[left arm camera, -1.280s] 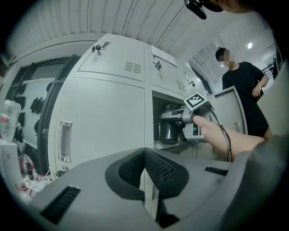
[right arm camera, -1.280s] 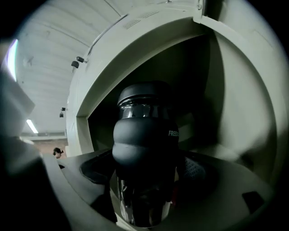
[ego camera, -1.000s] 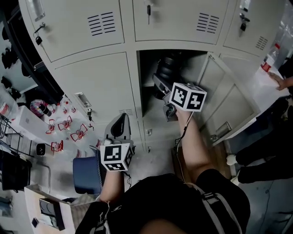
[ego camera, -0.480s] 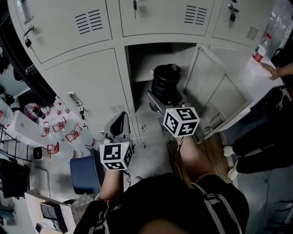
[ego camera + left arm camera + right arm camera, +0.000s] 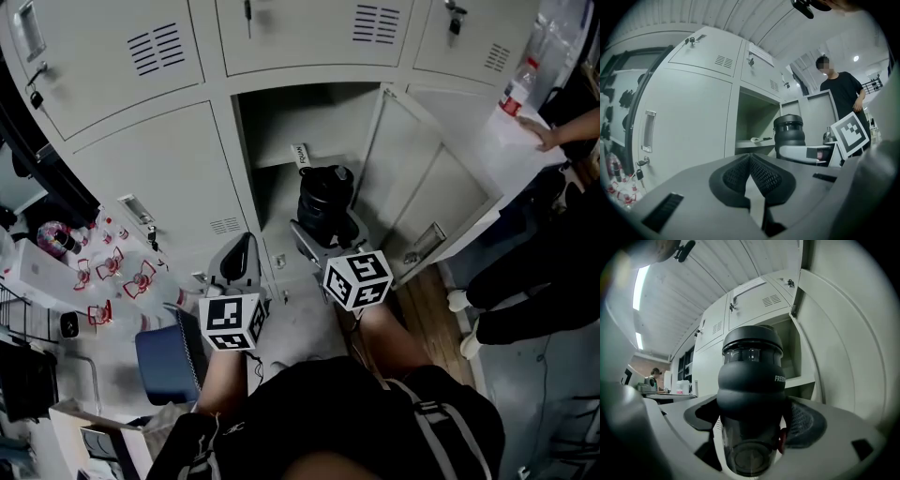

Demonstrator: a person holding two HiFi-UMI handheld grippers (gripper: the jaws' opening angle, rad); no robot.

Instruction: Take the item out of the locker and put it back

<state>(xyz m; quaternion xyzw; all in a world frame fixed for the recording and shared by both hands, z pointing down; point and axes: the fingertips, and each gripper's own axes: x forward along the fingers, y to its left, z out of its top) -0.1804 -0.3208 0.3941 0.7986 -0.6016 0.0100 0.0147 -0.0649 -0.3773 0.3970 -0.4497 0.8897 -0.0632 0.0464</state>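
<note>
Black, ribbed bottle [image 5: 750,394] stands upright, clamped in your right tool [image 5: 752,427], just in front of the open locker [image 5: 281,141] and apparently clear of its opening. Your left tool [image 5: 750,176] hangs idle, jaws together on nothing. Removal looks complete. The return calls for a level push inward, clear of the door [image 5: 431,187], before you release the bottle.
</note>
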